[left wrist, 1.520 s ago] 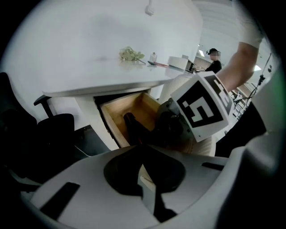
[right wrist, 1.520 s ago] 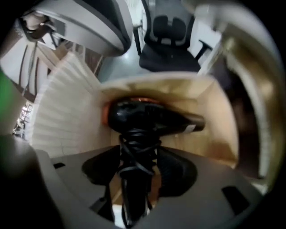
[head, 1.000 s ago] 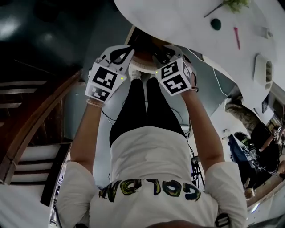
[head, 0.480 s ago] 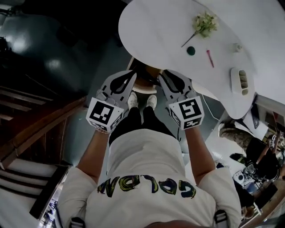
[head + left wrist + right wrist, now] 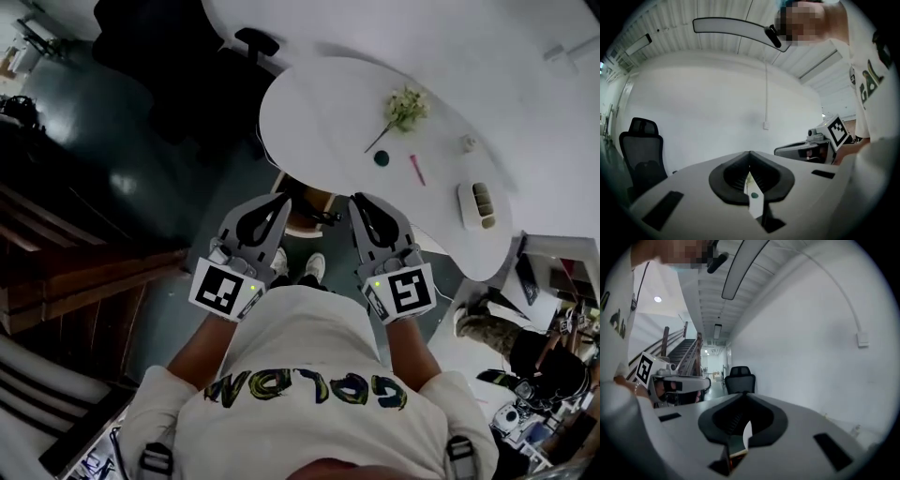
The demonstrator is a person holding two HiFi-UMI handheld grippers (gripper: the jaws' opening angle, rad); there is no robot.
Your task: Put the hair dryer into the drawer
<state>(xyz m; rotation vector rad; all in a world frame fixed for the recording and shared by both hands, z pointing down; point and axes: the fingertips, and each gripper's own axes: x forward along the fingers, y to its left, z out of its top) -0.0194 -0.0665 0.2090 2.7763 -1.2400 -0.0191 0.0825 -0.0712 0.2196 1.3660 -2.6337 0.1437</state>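
Raised near a white table (image 5: 328,103), the left hand-held gripper (image 5: 280,199) is clenched empty and the right hand-held gripper (image 5: 358,199) is closing on nothing. No hair dryer or drawer is in view. The dryer is probably rigid, smooth plastic, best gripped by its handle.

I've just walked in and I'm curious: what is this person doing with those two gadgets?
A person stands by a white table, holding a left gripper and a right gripper out in front, about level. Neither holds anything: the left one's fingers are together, and the right one's are closing on nothing. No hair dryer or drawer is in view, so the job hasn't started.
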